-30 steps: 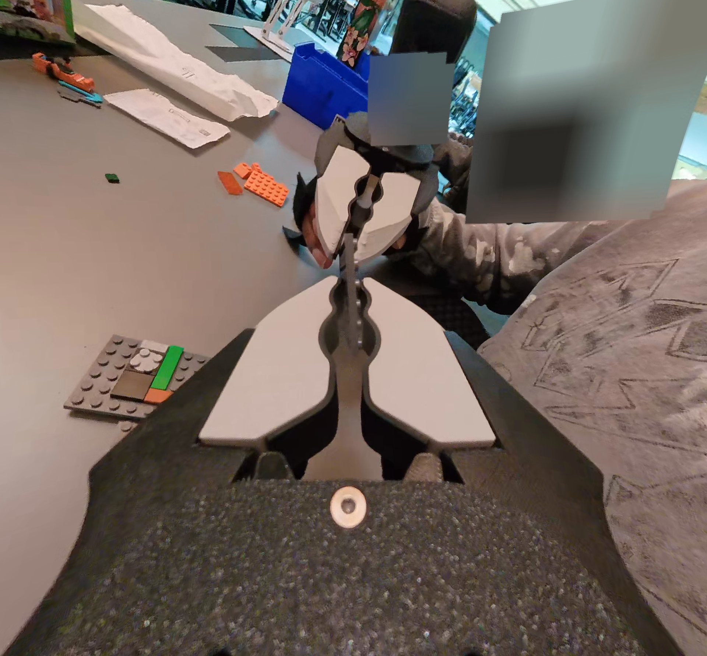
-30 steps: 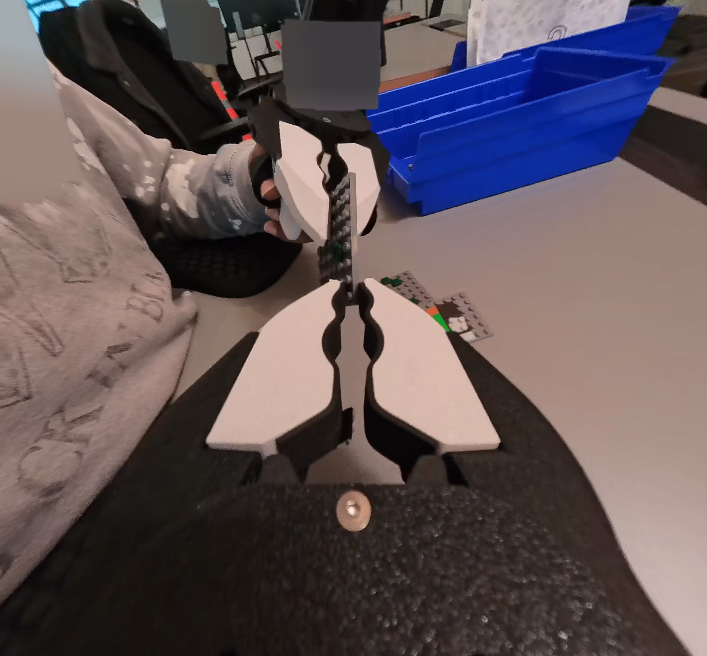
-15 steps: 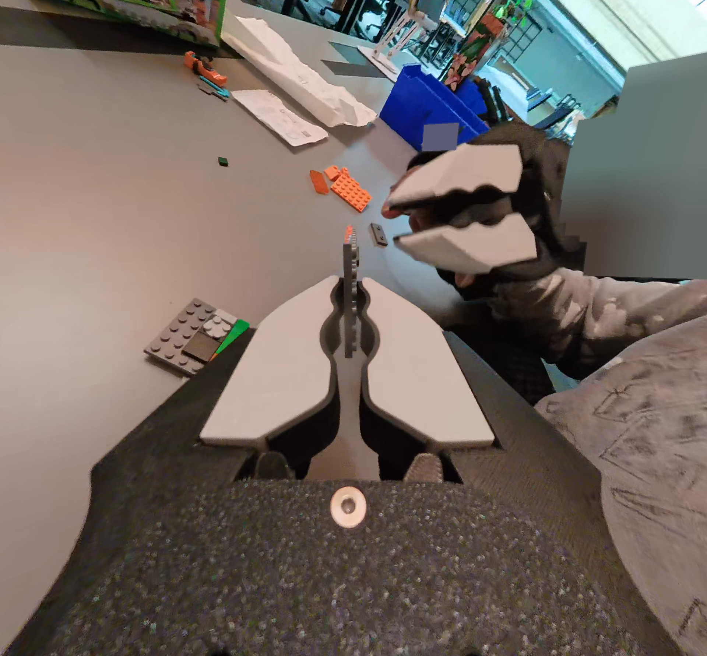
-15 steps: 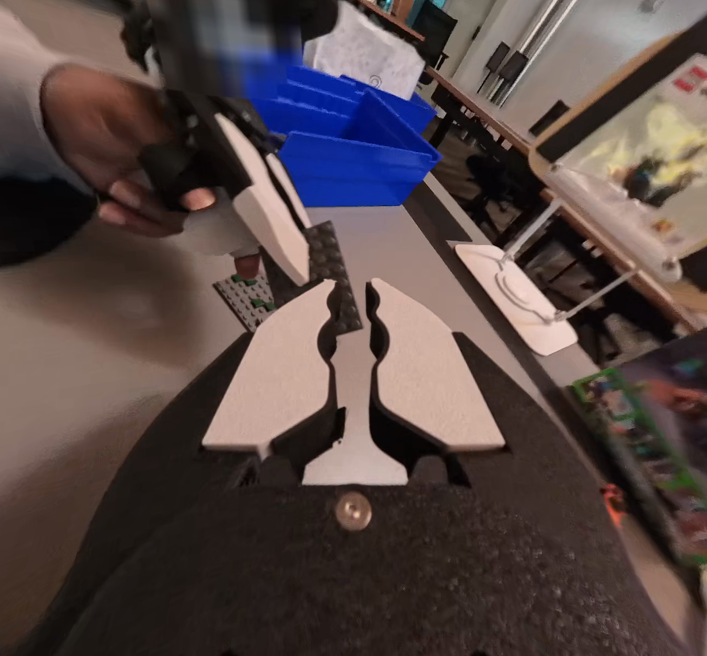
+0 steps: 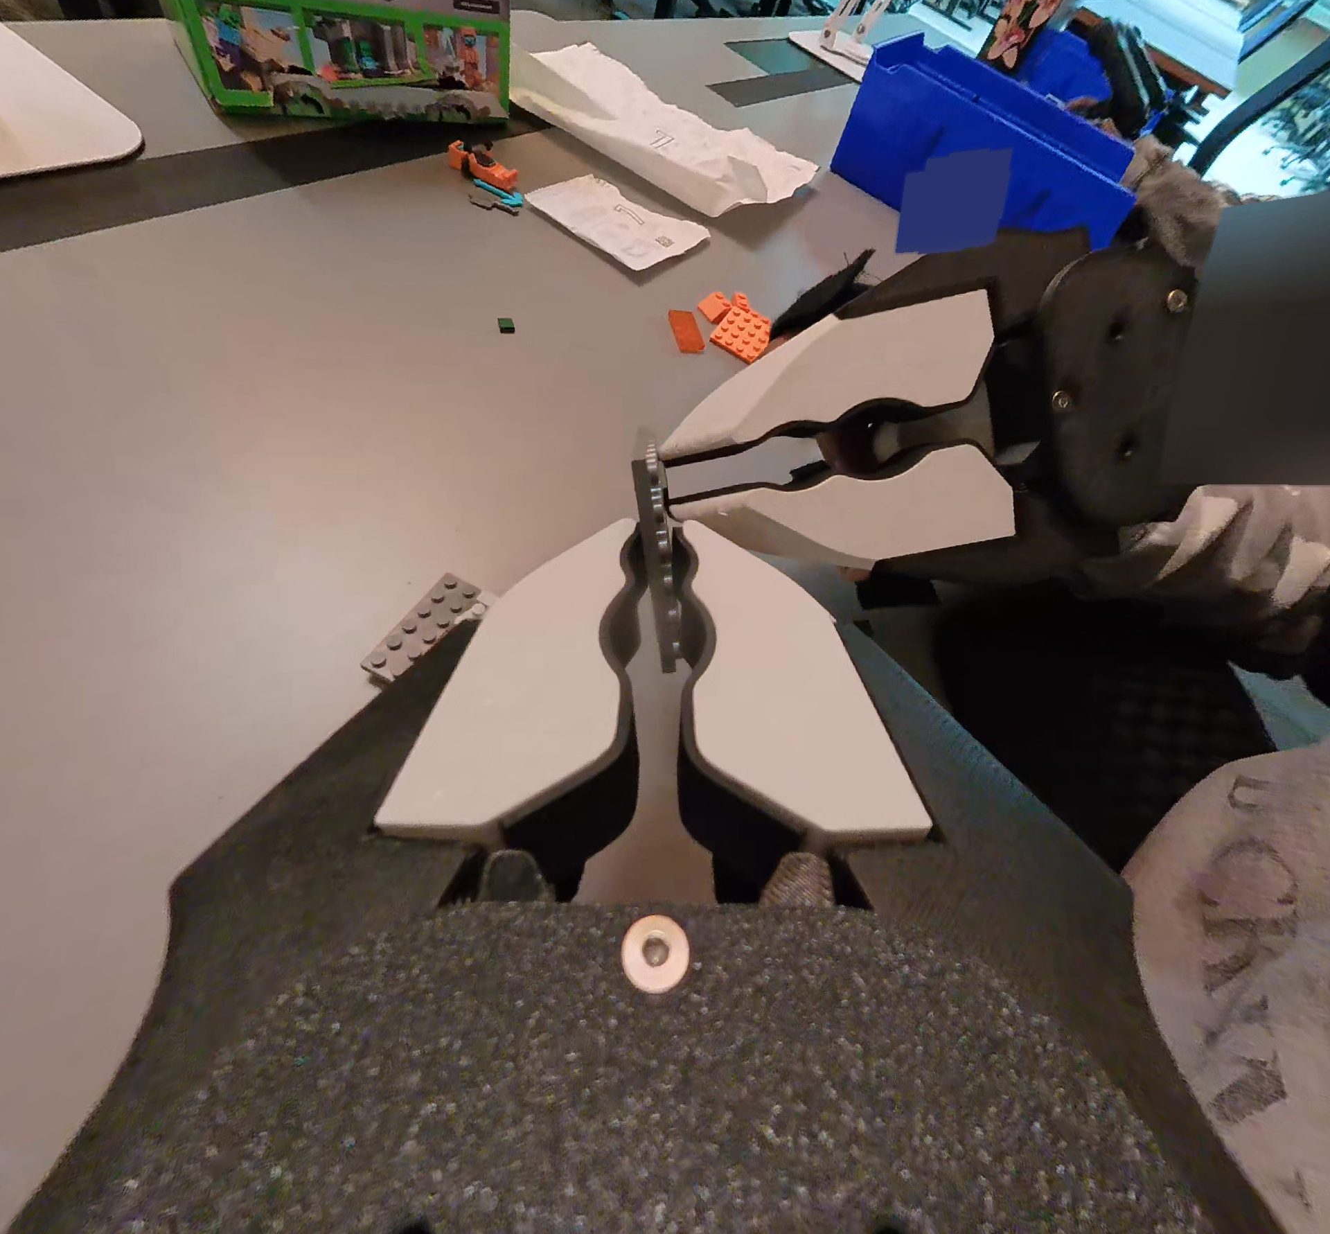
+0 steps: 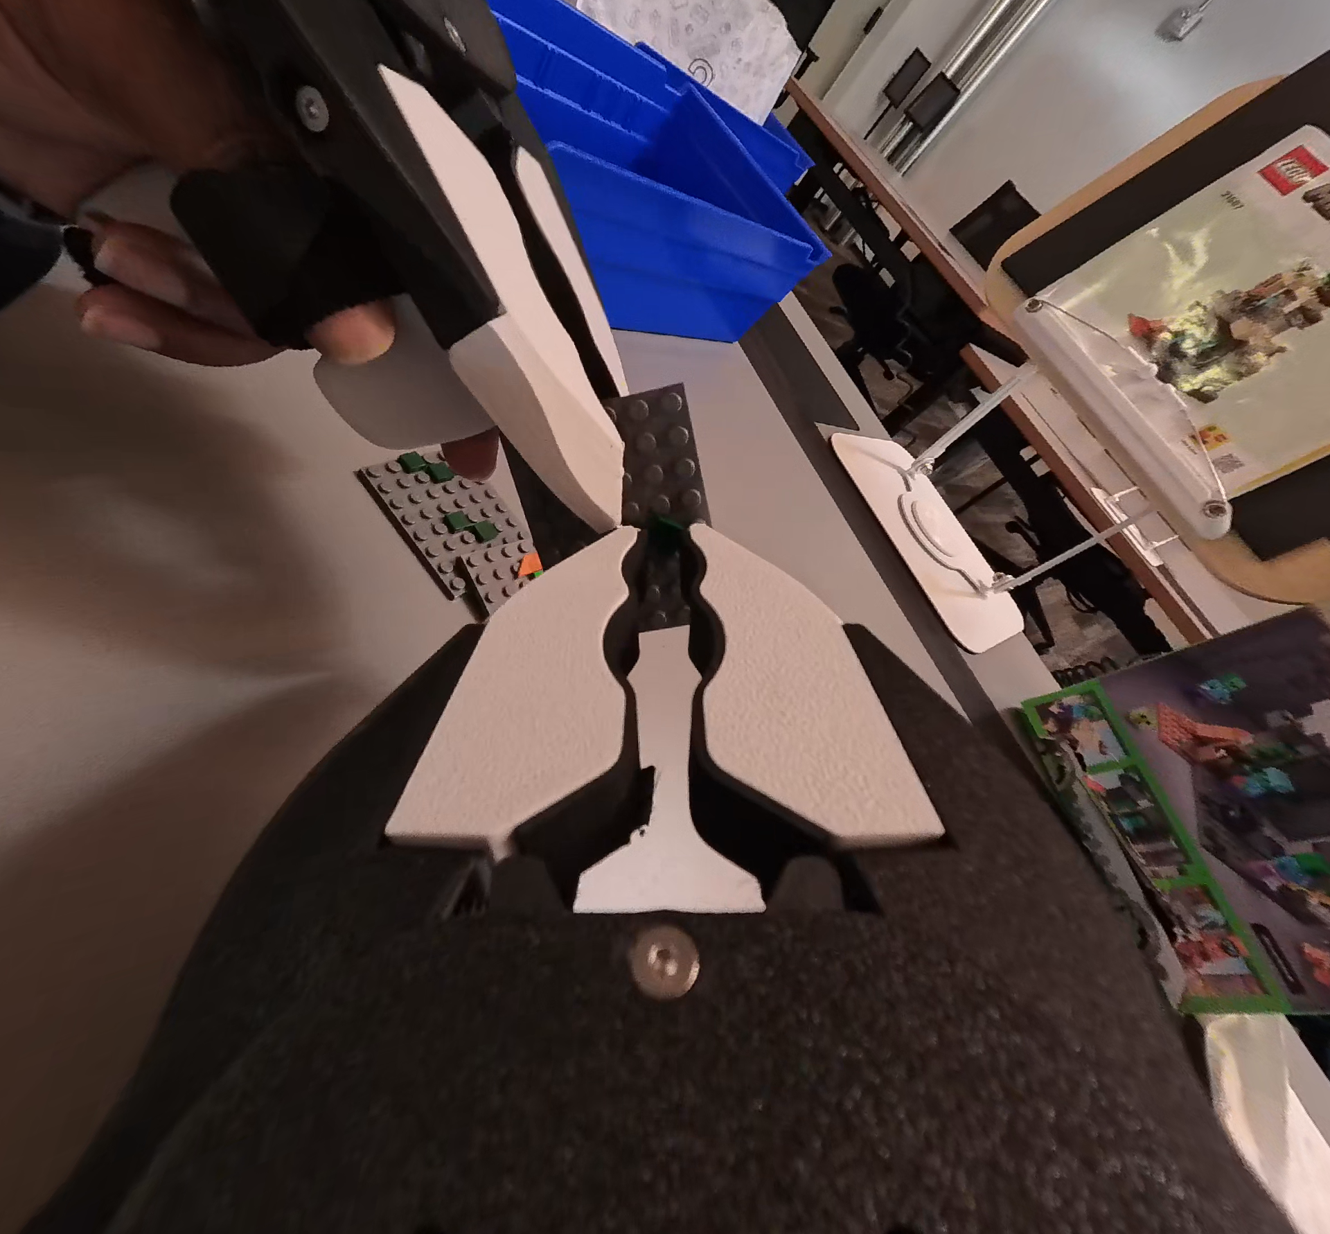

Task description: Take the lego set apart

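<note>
I'm pinching a dark grey studded lego plate point(image 5: 661, 577) edge-up in my left gripper point(image 5: 658, 537), held above the grey tabletop point(image 5: 252, 422). My right gripper point(image 5: 673, 483) is coming in from the right – its fingertips are nearly closed around a small green piece point(image 6: 663, 528) on the plate's far end. Another flat grey plate point(image 5: 424, 623) is lying on the table just to the left – orange plates point(image 5: 734, 334) farther off.

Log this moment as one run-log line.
left gripper: shut on dark grey plate, held on edge | right gripper: closing around small green piece on plate | stage: picking piece off
</note>
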`<state>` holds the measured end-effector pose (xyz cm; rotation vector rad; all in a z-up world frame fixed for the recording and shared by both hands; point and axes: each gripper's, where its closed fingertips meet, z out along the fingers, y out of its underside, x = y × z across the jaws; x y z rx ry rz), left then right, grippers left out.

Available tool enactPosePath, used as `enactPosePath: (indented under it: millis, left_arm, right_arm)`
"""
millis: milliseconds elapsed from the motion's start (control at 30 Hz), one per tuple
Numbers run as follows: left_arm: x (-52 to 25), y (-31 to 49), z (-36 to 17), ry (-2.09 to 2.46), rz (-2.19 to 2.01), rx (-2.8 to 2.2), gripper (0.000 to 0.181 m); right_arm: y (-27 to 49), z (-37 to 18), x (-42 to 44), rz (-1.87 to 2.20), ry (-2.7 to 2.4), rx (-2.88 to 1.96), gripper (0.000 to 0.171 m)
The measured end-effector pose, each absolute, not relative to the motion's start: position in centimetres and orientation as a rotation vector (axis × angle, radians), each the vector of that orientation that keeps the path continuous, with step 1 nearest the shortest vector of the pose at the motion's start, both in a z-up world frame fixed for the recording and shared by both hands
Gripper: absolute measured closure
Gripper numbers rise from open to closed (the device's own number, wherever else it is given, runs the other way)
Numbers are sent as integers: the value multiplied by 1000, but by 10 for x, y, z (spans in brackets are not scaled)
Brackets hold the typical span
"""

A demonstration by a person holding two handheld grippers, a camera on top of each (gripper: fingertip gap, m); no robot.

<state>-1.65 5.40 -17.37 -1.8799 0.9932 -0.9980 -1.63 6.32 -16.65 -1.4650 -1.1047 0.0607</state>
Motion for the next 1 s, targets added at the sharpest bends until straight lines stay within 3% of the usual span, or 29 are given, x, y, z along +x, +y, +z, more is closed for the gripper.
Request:
enactPosePath:
  millis: [600,1000]
  left_arm:
    - [-16,41,-184,1230,-928,-1809,175]
    - [-15,56,-187,1105,-783,-1827,174]
  right_arm:
    - [49,-174,-13,505,-1095,-1514,171]
    - [67,-181,-14,364,-980,-1607,165]
